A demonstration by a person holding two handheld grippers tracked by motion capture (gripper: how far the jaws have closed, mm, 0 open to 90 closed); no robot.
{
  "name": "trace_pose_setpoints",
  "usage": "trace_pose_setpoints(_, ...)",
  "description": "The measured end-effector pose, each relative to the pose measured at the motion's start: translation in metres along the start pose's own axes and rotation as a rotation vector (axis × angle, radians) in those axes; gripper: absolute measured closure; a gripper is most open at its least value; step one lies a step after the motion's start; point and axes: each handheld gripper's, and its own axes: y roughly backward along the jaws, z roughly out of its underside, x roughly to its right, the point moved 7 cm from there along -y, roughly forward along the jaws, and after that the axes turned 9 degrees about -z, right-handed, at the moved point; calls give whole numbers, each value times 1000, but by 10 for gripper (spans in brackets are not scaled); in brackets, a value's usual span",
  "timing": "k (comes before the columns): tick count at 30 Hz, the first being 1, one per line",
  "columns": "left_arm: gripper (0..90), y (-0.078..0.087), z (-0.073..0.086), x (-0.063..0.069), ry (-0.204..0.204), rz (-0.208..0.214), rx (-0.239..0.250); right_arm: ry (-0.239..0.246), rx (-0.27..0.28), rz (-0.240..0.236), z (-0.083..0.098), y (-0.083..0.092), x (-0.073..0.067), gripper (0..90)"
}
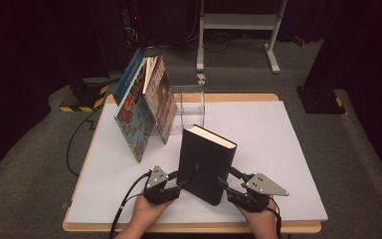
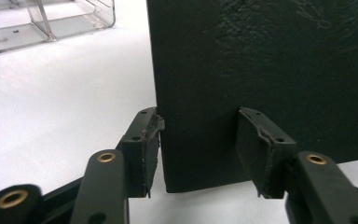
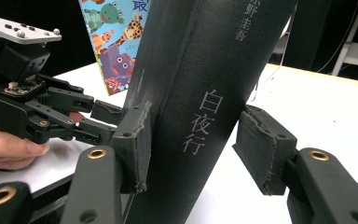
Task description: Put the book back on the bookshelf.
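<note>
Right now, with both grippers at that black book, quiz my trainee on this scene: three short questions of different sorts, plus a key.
1. True or false: the black book lies flat on the table.
2. The right gripper has its jaws on either side of which part of the book? A) the spine with the printed title B) the top page edge C) an open page
3. What see-through thing stands at the far side of the table, beside the tilted picture books?

Key
1. False: it stands upright.
2. A.
3. A clear stand.
</note>
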Motion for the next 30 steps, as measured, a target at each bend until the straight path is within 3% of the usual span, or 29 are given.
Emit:
trace_pose_setpoints(10,494,4,5,4,-24,-23,-3,13,18,-27,-2,1,-5,479)
trace_pose_setpoints(14,497,3,8,9,-37,-5,-14,-2,28,-31,-3,1,-5,460)
trace_pose_setpoints(17,497,4,10,10,-36,7,-25,-6,46,-69,-5,2,-6,467)
trace_pose_setpoints(20,491,4,10,9,-26,21,-33,4,47,-78,-6,2,-9,458)
trace_pose_setpoints(25,455,4,11,8,-22,20,-36,-57,63,-166,-15,-3,-7,402)
trace_pose_setpoints(30,413,7,10,-1,-16,4,-30,-48,42,-208,-23,-12,-7,415)
